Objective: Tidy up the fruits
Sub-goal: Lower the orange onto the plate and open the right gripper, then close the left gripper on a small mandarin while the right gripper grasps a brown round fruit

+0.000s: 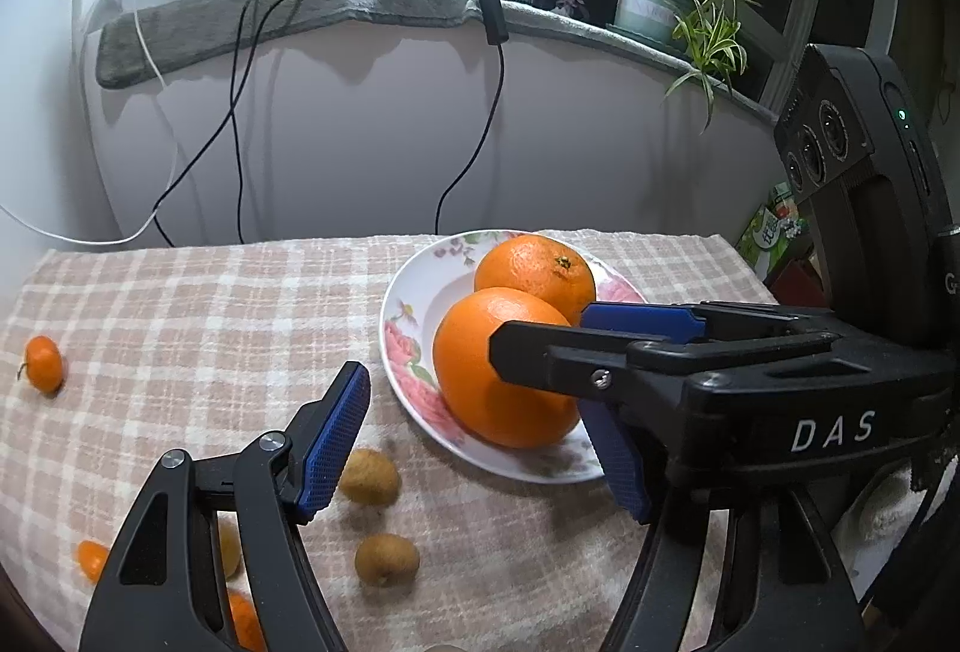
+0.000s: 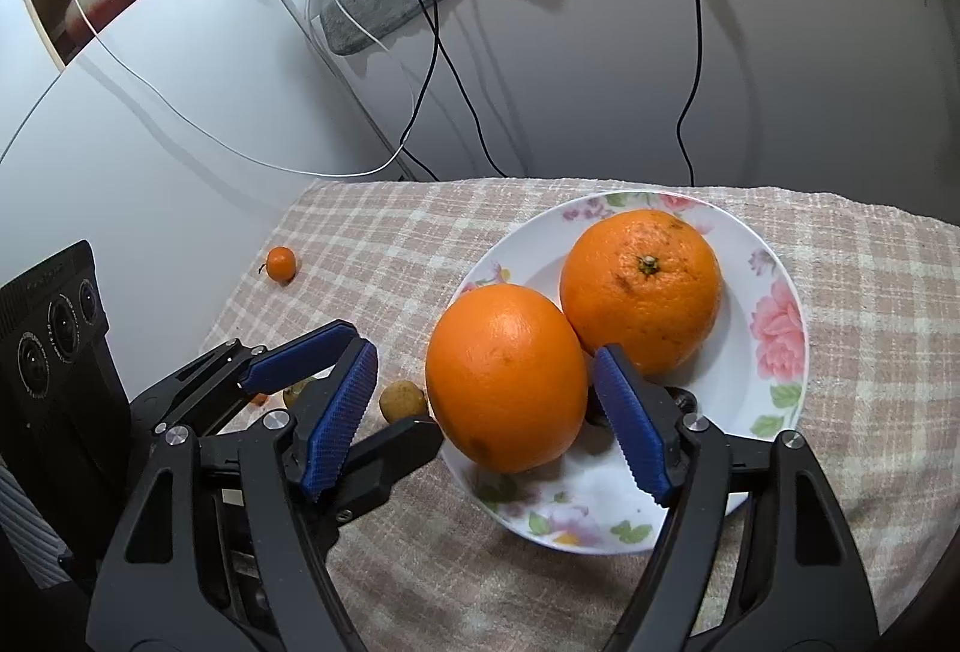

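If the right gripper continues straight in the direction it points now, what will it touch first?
Most likely the near orange on the plate: it sits between the open fingers of the right gripper, seemingly just ahead. The second orange lies behind it.

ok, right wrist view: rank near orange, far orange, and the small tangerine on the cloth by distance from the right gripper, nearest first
1. near orange: between the open fingers of the right gripper, on the plate's near side.
2. far orange: just behind, touching the first, toward the plate's back.
3. small tangerine: off the plate, far left on the checked cloth.
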`<act>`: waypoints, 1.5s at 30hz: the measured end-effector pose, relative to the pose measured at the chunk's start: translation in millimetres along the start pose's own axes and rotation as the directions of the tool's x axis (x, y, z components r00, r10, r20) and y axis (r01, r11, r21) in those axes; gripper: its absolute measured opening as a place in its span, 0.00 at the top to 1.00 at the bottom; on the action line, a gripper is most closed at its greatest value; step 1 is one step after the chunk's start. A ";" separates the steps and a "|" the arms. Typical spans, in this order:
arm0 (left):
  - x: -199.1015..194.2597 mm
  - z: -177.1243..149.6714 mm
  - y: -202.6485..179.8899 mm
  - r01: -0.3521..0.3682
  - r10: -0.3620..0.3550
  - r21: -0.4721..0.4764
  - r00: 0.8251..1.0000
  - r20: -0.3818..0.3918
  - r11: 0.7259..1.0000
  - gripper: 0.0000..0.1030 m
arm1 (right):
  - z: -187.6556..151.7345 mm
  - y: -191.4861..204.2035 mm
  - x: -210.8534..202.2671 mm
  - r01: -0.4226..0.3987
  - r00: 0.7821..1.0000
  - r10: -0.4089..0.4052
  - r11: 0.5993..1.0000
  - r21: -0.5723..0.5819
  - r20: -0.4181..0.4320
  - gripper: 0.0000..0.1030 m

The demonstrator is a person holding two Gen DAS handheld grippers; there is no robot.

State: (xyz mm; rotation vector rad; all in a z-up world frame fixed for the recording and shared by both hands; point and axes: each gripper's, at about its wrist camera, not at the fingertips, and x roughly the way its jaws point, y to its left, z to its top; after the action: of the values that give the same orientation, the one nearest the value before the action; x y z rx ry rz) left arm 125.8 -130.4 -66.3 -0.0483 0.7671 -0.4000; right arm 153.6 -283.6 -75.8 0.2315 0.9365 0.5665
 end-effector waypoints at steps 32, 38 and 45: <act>-81.5 -68.9 54.5 -0.112 0.113 -0.070 0.994 0.008 0.991 0.31 | -50.9 68.7 -24.6 0.018 0.999 -0.010 0.982 -0.190 0.045 0.25; -85.1 -88.0 69.2 -0.125 0.122 -0.099 0.992 -0.032 0.987 0.44 | -65.8 80.9 -7.2 -0.005 1.000 0.005 0.973 -0.229 -0.003 0.25; -81.2 -92.9 78.3 -0.117 0.112 -0.132 0.993 -0.048 0.984 0.55 | -74.8 85.5 10.8 -0.021 0.999 0.009 0.970 -0.242 -0.050 0.26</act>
State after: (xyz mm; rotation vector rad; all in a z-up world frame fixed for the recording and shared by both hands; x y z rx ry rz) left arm 35.8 -18.6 -94.0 -0.1228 0.8319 -0.2399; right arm 67.3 -210.5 -90.5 0.0047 0.9033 0.6968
